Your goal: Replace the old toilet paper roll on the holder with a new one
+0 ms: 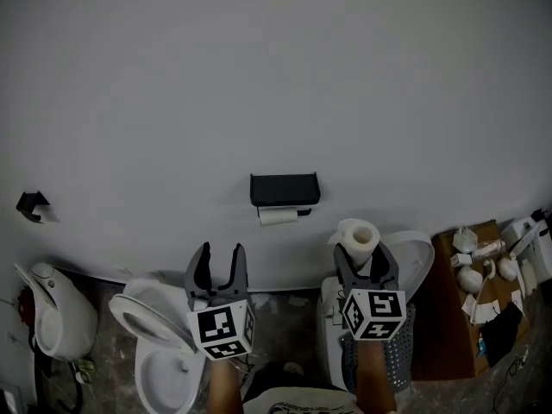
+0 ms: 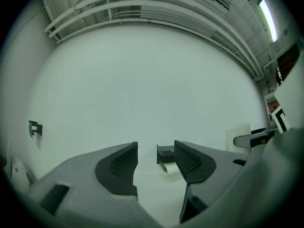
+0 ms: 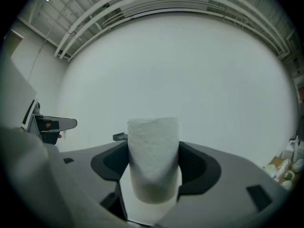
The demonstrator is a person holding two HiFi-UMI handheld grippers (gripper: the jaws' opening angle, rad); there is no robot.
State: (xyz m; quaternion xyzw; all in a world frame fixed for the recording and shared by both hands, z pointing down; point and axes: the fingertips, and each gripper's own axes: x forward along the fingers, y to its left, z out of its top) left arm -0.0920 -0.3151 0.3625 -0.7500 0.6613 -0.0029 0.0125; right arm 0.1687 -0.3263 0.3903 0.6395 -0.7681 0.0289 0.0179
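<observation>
Here are the right tongs (image 1: 361, 259), pinching the new roll (image 1: 358, 235) upright between both pads. In the right gripper view the white paper fills the whole gap, pads pressed against its sides. The left tongs (image 1: 221, 257) are spread with nothing between them, and both pairs point level at the pale wall (image 1: 259, 76). The black holder (image 1: 285, 188) is fixed to that wall near the middle of the head view. The old roll (image 1: 278, 216), a thin one, lies crosswise right under it at 6 o'clock. From the holder, the left tongs sit at about 7 o'clock and the right tongs with the new roll at about 5 o'clock, both well apart from it. The left gripper view catches holder and old roll in the gap between its spread jaws, far off on the wall. An open toilet (image 1: 159, 343) shows at 7 o'clock below the left tongs, a small black hook (image 1: 31, 203) hangs on the wall at 9 o'clock, and a cluttered wooden counter (image 1: 448, 317) stands at 4 o'clock.
</observation>
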